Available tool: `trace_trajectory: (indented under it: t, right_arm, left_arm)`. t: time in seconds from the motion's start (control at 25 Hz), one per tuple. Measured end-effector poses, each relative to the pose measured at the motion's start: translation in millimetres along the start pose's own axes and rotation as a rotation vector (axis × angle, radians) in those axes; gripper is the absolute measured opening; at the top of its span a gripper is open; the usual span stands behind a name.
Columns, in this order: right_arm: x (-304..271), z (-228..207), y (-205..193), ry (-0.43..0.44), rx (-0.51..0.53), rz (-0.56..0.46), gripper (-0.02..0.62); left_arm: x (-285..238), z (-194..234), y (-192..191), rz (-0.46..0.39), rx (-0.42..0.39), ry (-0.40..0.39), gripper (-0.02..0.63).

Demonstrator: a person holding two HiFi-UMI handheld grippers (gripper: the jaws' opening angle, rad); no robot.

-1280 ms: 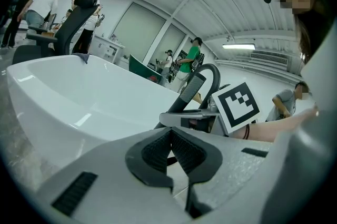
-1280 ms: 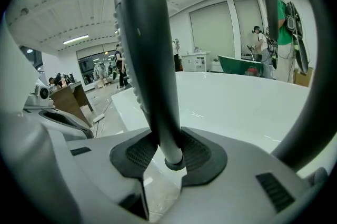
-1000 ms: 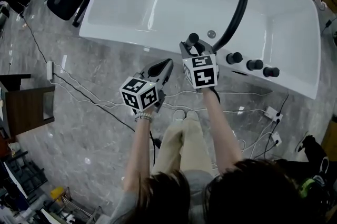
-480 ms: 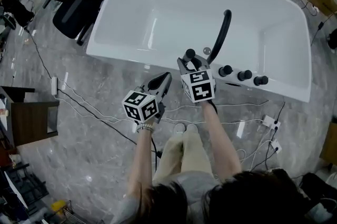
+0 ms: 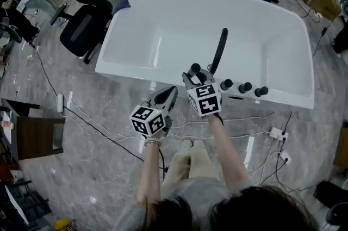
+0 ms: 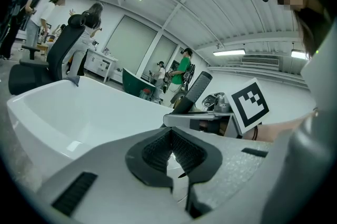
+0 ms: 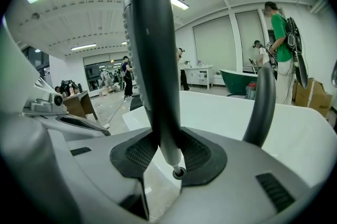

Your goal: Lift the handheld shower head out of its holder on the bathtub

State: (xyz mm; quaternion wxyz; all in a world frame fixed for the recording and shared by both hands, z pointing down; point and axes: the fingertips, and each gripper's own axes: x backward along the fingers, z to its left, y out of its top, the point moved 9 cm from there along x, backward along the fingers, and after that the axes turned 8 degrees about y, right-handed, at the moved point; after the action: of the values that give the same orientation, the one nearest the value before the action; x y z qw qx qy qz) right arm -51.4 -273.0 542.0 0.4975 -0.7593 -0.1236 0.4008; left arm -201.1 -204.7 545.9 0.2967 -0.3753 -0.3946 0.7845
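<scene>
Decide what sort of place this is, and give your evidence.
Probably a workshop or test hall, not a home bathroom: the bathtub stands on a floor strewn with power strips, beside an office chair.

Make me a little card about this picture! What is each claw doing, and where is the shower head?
Place: a white bathtub on a grey marble floor
Right claw: shut on the dark grey stick-shaped shower head, gripping its thin lower end
Left claw: shut, holding nothing
Nearby on the tub rim: a curved black spout and three round black knobs
</scene>
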Motion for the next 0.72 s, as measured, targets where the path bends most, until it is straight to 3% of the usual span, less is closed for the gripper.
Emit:
trace_trajectory:
  t: [0.72]
  right_arm:
    - [77.0, 14.8, 55.4, -0.038, 0.056, -0.110, 0.132]
  left_arm:
    - [31.3, -49.6, 46.4, -0.089, -0.067, -0.053, 0.005]
